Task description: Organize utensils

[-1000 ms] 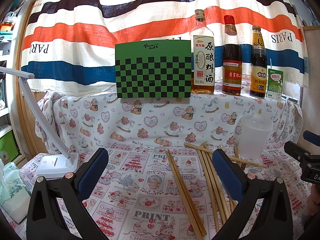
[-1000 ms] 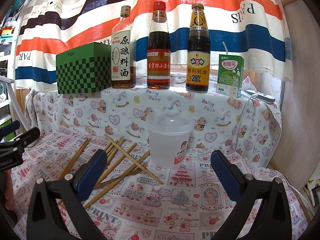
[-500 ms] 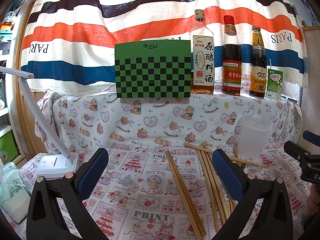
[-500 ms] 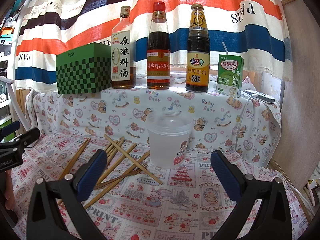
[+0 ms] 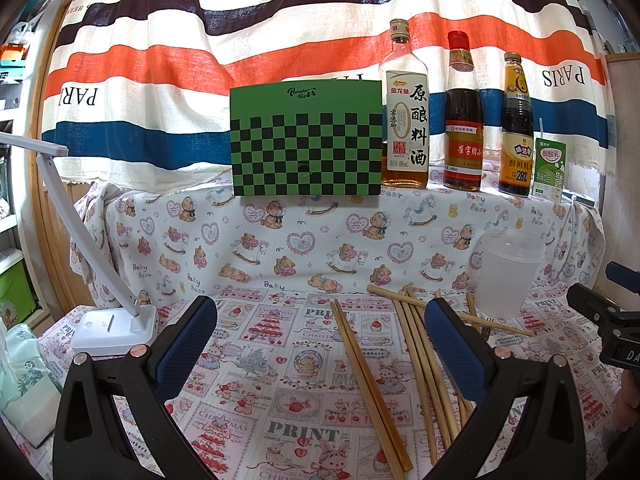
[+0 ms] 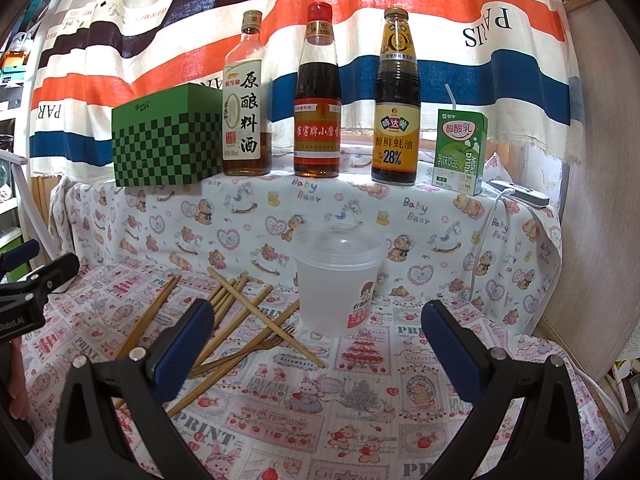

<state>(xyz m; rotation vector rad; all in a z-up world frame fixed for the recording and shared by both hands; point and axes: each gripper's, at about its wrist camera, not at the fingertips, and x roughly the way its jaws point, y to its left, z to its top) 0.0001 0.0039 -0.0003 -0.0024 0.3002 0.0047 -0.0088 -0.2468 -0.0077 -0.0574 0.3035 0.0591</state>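
Chopsticks (image 5: 372,376): scattered lower centre, unsorted, a wooden fork (image 6: 272,340) among them. Plastic cup (image 6: 338,280): upright mid-frame, likely their holder. Left gripper (image 5: 320,344), right gripper (image 6: 316,344): both spread wide, empty, poised above the cloth.

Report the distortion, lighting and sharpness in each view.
Left wrist: fisheye bows the curtain stripes, corners vignetted black, chopsticks sharp. Right wrist: daylight glows through the curtain behind the bottles; translucent cup is evenly lit, without harsh glare.
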